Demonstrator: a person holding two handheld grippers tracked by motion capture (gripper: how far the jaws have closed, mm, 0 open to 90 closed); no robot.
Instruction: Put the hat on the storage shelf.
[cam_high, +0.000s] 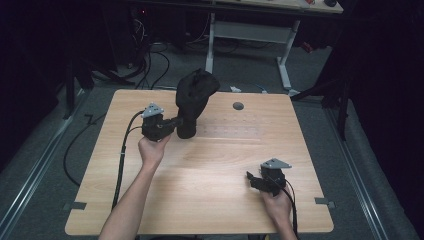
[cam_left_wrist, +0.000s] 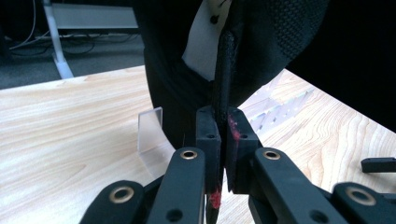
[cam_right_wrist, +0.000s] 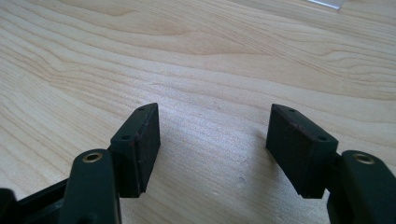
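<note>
A black fabric item (cam_high: 195, 97), shaped like a cap, stands up off the wooden table (cam_high: 210, 200) at the back centre. My left gripper (cam_high: 181, 121) reaches it from the left and is shut on a dark edge strip of the black fabric item (cam_left_wrist: 280, 42), with my left gripper (cam_left_wrist: 223, 126) pinching that strip between its pads. A white label (cam_left_wrist: 205, 42) shows inside the fabric. A clear plastic piece (cam_left_wrist: 152, 133) stands at its base. My right gripper (cam_high: 251, 178) rests low at the front right; in its own view my right gripper (cam_right_wrist: 215, 140) is open over bare wood.
A round grey plug (cam_high: 238, 106) sits in the tabletop at the back. Beyond the table stands a white desk frame (cam_high: 250, 32), with cables (cam_high: 150, 70) on the floor. A black cable (cam_high: 122, 160) trails from my left gripper off the table's left edge.
</note>
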